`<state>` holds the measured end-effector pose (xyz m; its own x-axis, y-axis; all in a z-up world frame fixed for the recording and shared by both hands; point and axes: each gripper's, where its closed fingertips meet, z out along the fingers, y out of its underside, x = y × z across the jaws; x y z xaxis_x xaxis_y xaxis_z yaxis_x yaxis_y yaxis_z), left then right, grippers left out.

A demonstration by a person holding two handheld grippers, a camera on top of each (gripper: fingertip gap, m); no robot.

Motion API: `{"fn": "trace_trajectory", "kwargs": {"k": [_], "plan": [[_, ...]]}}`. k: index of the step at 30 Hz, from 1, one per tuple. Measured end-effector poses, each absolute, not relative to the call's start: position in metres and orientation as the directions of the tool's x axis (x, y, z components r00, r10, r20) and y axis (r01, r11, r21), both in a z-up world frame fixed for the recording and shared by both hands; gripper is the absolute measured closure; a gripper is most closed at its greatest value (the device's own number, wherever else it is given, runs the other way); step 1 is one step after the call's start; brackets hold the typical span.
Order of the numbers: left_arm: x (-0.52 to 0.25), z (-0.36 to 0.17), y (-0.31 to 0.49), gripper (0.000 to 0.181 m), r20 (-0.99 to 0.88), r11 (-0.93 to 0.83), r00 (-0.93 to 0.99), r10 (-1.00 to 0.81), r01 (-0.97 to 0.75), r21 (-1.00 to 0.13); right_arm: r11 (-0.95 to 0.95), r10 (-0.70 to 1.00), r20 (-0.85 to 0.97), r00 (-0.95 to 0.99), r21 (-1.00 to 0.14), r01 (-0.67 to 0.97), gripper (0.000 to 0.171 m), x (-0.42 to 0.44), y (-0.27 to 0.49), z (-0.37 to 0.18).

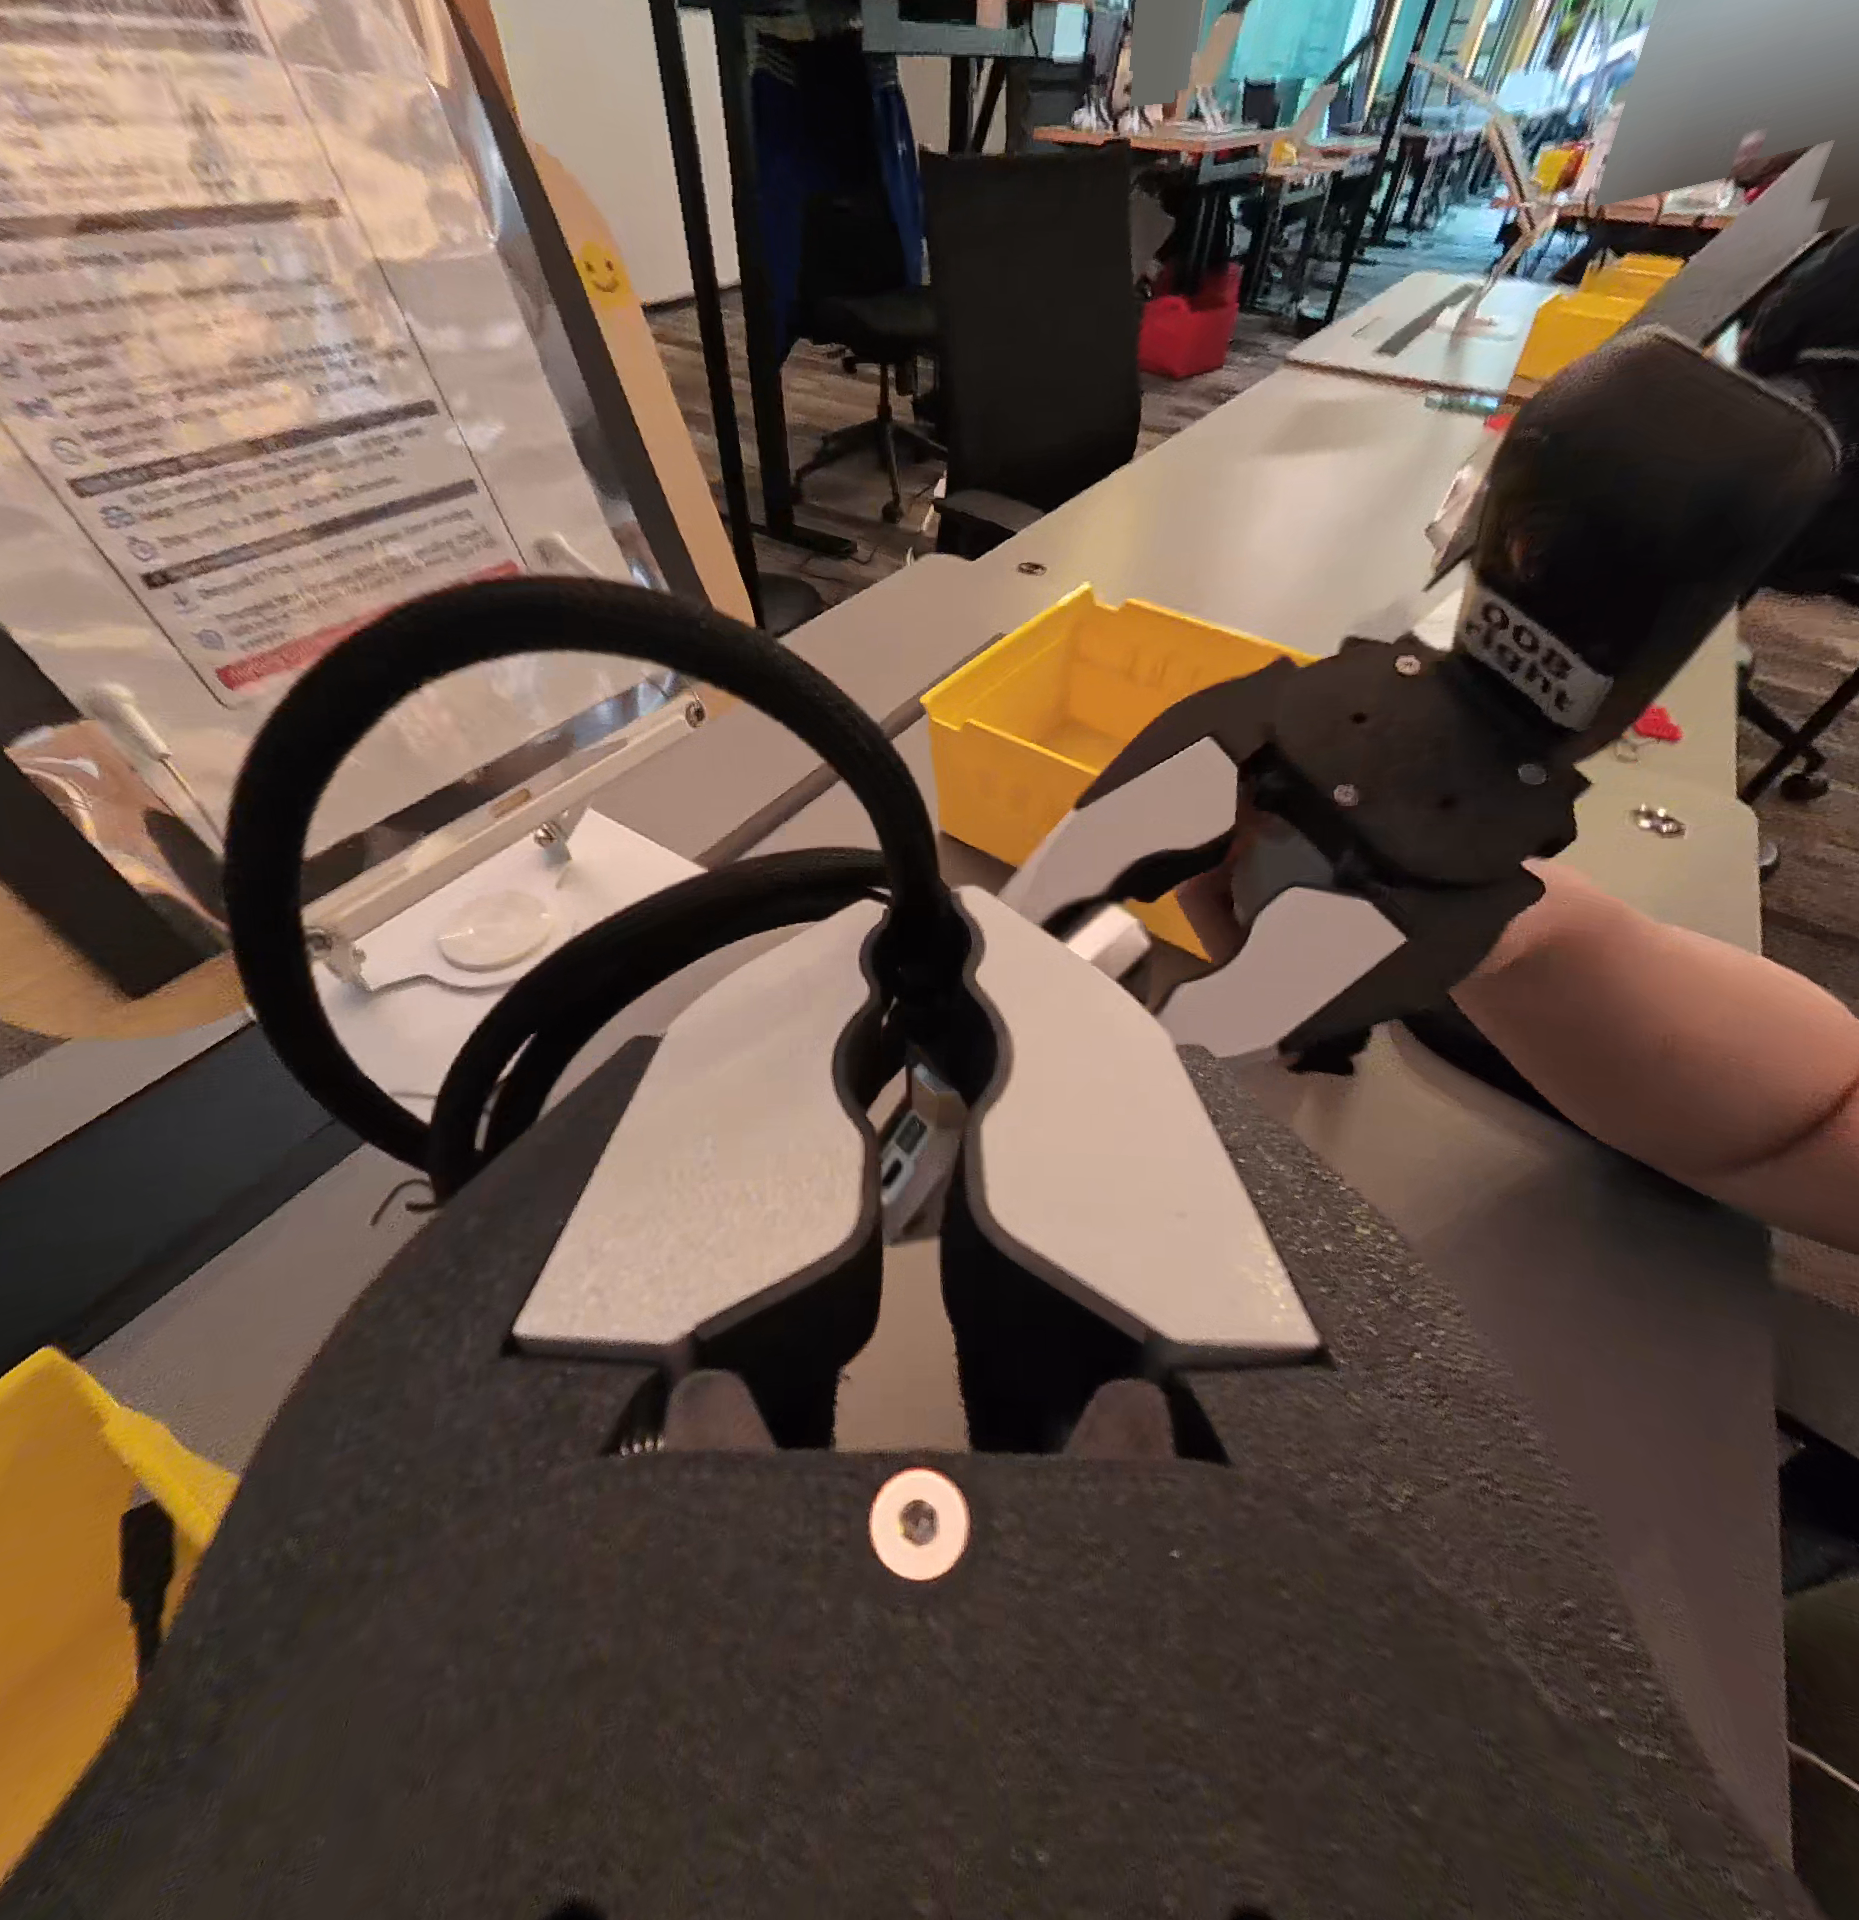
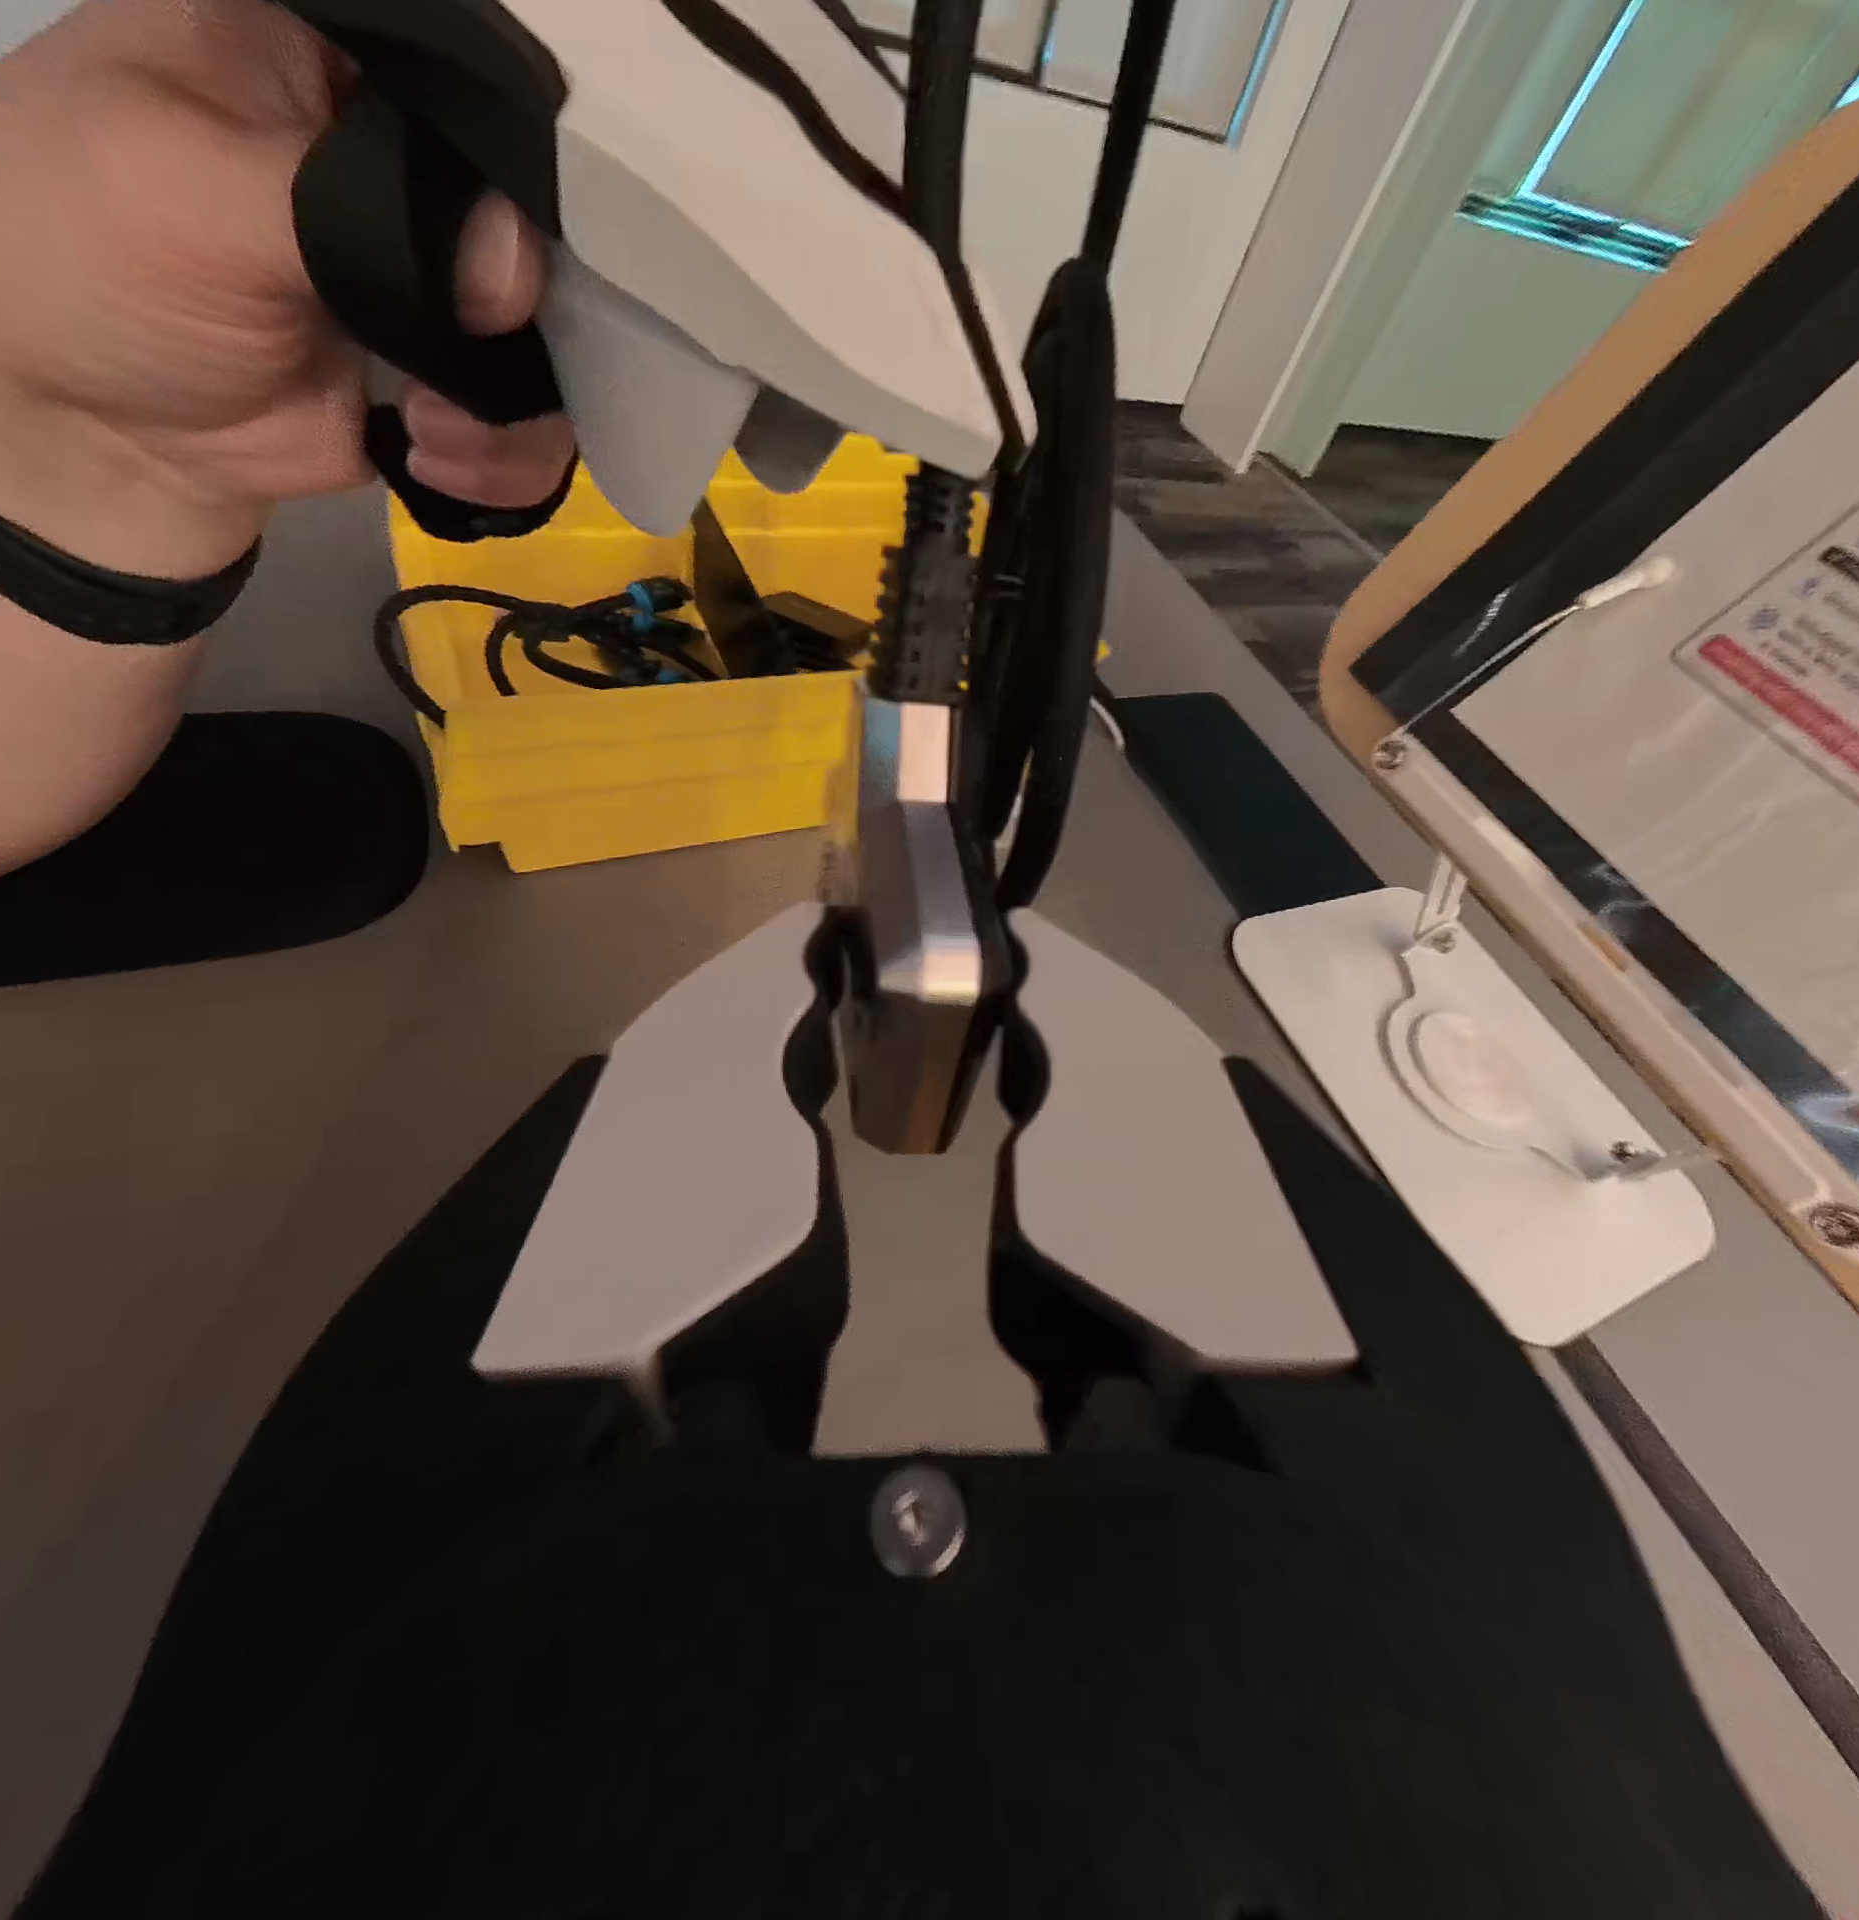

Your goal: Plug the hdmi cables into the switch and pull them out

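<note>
1. HDMI switch [image 2: 920,997], small grey metal box at centre frame, pinched edge-on in the right gripper [image 2: 914,1023] so its ports face up.
2. HDMI plug [image 2: 925,582] just above it, metal tip at the port; seated or not, cannot tell.
3. Left gripper [image 1: 920,997] clamps the braided cable [image 1: 551,644] near the plug, steering it.
4. Yellow bin [image 2: 634,769] behind holds spare cables.

Setting: open-plan office or lab workspace.
Work surface: long grey bench [image 1: 1268,499] running past rows of further desks [image 1: 1164,140].
Seating: black swivel office chair [image 1: 1018,312] on hard flooring.
Storage: yellow plastic parts bins [image 1: 1050,717], one holding coiled cables [image 2: 592,634].
Signage: laminated instruction sheet [image 1: 208,343] in a clear stand [image 2: 1476,1101].
Walls: glazed partitions [image 2: 1590,125].
</note>
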<state>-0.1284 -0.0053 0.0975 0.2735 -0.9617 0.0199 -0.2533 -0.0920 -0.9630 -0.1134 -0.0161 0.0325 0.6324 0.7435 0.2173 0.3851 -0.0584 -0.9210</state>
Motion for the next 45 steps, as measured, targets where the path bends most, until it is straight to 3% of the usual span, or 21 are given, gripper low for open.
{"fn": "trace_trajectory", "kwargs": {"k": [1, 4, 10, 12, 16, 25, 29, 35, 45], "plan": [[-0.128, 0.095, -0.004, 0.174, 0.012, -0.090, 0.280, -0.960, -0.267, -0.960, -0.071, 0.755, 0.195, 0.626, -0.925, 0.374, 0.149, -0.113, -0.016, 0.032], [-0.129, 0.082, 0.006, 0.174, 0.029, -0.125, 0.308, -0.951, -0.298, -0.946, -0.105, 0.730, 0.196, 0.655, -0.914, 0.391, 0.150, -0.101, -0.007, 0.028], [-0.144, 0.029, 0.019, 0.167, 0.117, -0.249, 0.270, -0.956, -0.528, -0.812, -0.129, 0.496, 0.519, 0.696, -0.749, 0.650, 0.150, -0.050, 0.026, 0.004], [-0.153, 0.023, 0.025, 0.161, 0.129, -0.270, 0.280, -0.951, -0.558, -0.785, -0.157, 0.443, 0.627, 0.641, -0.649, 0.744, 0.150, -0.035, 0.035, -0.010], [-0.173, 0.058, 0.037, 0.163, 0.149, -0.279, 0.318, -0.936, -0.416, -0.865, -0.171, 0.413, 0.808, 0.420, -0.384, 0.907, 0.150, -0.024, 0.042, -0.035], [-0.305, 0.072, 0.074, 0.157, 0.118, -0.428, 0.635, -0.764, -0.360, -0.829, -0.139, 0.548, 0.832, 0.087, -0.012, 0.990, 0.150, -0.037, 0.039, -0.105], [-0.351, 0.054, 0.079, 0.156, 0.126, -0.532, 0.721, -0.681, -0.370, -0.762, -0.159, 0.543, 0.838, 0.056, 0.037, 0.987, 0.150, -0.038, 0.042, -0.115], [-0.385, 0.007, 0.054, 0.151, 0.165, -0.671, 0.729, -0.665, -0.485, -0.561, -0.167, 0.583, 0.807, 0.095, 0.005, 0.986, 0.147, -0.045, 0.037, -0.123], [-0.344, -0.033, 0.021, 0.132, 0.063, -0.470, 0.481, -0.874, -0.808, -0.356, -0.227, 0.715, 0.655, 0.245, -0.115, 0.967, 0.128, -0.050, 0.021, -0.142]]}}
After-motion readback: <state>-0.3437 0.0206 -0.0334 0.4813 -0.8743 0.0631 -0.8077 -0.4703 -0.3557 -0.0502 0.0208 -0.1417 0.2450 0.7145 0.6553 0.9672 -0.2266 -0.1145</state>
